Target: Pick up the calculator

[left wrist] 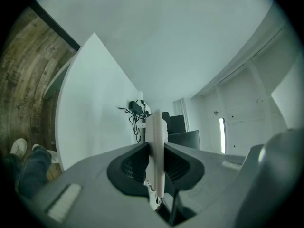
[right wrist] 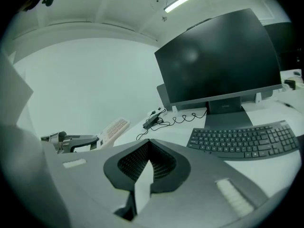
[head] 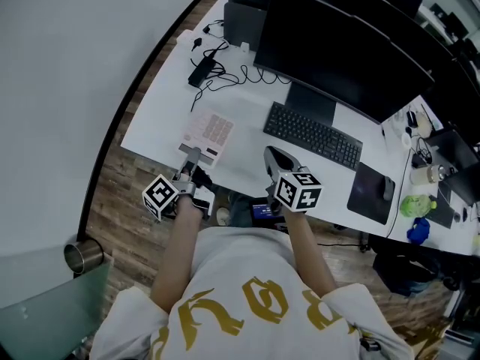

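Observation:
The calculator (head: pixel 209 133) is pale pink-white with rows of keys and hangs over the white desk (head: pixel 161 107) near its front left edge. My left gripper (head: pixel 193 158) is shut on its near end. In the left gripper view the calculator (left wrist: pixel 155 127) shows edge-on, clamped between the two jaws of the left gripper (left wrist: pixel 156 148). From the right gripper view the calculator (right wrist: pixel 114 127) slopes upward away from the left gripper (right wrist: pixel 71 140). My right gripper (head: pixel 271 157) hovers over the desk front to the calculator's right, and the right gripper (right wrist: pixel 149 146) is shut on nothing.
A black keyboard (head: pixel 312 135) lies before a large dark monitor (head: pixel 337 55). A power brick with tangled cables (head: pixel 202 70) sits at the desk's back left. A mouse pad with a mouse (head: pixel 371 192) and bottles (head: pixel 416 205) are at the right. A metal bin (head: pixel 81 255) stands on the floor.

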The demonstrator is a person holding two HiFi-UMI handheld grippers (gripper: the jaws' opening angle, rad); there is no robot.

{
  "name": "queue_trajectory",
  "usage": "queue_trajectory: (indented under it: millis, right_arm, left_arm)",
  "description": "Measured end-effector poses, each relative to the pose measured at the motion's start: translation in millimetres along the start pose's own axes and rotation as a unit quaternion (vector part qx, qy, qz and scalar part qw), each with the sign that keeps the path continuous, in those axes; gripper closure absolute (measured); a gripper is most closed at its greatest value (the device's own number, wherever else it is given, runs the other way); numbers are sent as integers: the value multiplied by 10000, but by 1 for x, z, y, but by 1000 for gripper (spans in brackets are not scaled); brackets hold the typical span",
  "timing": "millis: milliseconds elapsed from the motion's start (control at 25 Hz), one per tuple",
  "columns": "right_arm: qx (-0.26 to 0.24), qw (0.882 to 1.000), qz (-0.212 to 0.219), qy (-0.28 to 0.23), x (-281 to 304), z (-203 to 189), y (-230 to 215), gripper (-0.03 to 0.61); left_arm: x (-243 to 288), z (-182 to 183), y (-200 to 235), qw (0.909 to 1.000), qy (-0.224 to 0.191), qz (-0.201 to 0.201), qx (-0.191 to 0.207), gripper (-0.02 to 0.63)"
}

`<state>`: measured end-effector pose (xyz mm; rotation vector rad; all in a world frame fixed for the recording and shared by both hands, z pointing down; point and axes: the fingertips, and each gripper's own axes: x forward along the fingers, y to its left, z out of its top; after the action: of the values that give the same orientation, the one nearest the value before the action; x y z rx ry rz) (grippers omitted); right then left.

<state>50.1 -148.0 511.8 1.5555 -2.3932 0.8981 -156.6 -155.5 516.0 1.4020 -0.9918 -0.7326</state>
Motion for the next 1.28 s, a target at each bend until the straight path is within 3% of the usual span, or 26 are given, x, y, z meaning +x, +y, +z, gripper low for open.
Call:
queue_trajectory:
  millis: [1280]
  right_arm:
    - [102, 9999, -43, -28, -13, -11, 5, 554]
  left_arm:
    - [-10, -1, 8, 9999, 87, 82, -32, 543]
